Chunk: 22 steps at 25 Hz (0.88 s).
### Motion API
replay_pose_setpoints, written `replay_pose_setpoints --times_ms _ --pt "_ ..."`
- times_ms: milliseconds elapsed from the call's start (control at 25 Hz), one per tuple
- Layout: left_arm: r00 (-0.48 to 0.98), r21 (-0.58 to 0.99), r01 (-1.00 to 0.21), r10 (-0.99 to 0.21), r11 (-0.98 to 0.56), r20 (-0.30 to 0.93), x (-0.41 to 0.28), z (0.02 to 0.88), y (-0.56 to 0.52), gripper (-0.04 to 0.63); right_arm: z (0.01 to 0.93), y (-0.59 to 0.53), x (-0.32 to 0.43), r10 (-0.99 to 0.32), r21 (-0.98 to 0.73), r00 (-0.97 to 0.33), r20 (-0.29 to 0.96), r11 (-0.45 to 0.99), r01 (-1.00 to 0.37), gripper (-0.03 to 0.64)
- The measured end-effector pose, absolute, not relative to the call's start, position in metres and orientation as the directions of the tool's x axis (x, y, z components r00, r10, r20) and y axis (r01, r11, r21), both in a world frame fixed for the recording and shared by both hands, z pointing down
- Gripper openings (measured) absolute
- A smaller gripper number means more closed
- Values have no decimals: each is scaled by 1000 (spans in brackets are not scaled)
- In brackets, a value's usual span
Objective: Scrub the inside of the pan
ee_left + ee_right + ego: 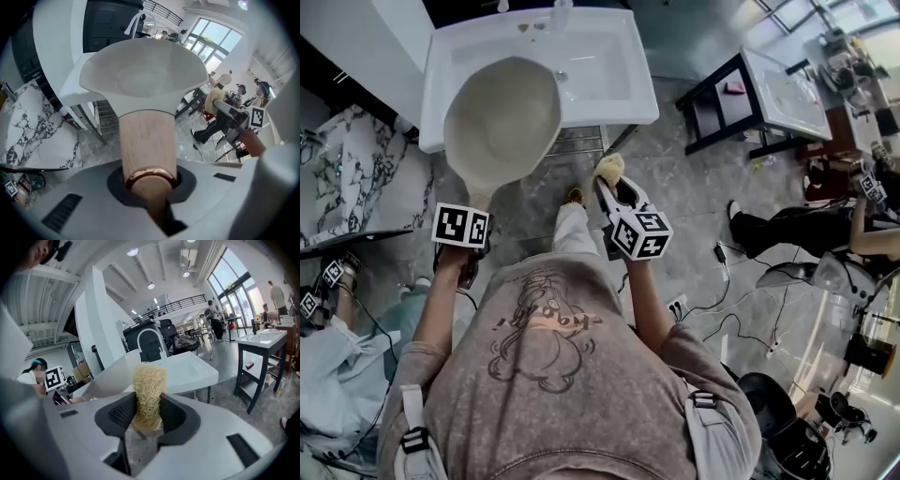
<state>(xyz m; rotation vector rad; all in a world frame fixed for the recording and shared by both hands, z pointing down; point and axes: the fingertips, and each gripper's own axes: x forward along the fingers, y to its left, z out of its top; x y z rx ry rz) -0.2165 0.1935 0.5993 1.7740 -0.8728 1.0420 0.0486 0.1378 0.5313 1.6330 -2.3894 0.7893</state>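
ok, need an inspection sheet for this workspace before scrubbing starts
Surface: white sink, nothing in the basin.
Job's things: pan raised over the sink's front-left corner, inside facing the person; yellow scrubber apart from it.
Clutter: pink item on the stand's shelf.
Grippers: left claw shut on the pan's wooden handle; right claw shut on the scrubber.
Cables: loose leads on the floor, right.
Surroundings: black-framed stand with a second basin; a person at right.
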Motion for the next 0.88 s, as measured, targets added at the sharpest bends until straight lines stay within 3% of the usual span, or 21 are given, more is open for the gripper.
replay_pose_setpoints --times_ms 520,880 --pt "396 332 -864 -102 -378 913 -165 594 95 32 515 30 104 -832 -332 -407 376 289 -898 157" --pt "389 326 -867 -101 -378 916 -127 591 53 34 503 -39 128 -790 -291 -481 380 392 -873 156"
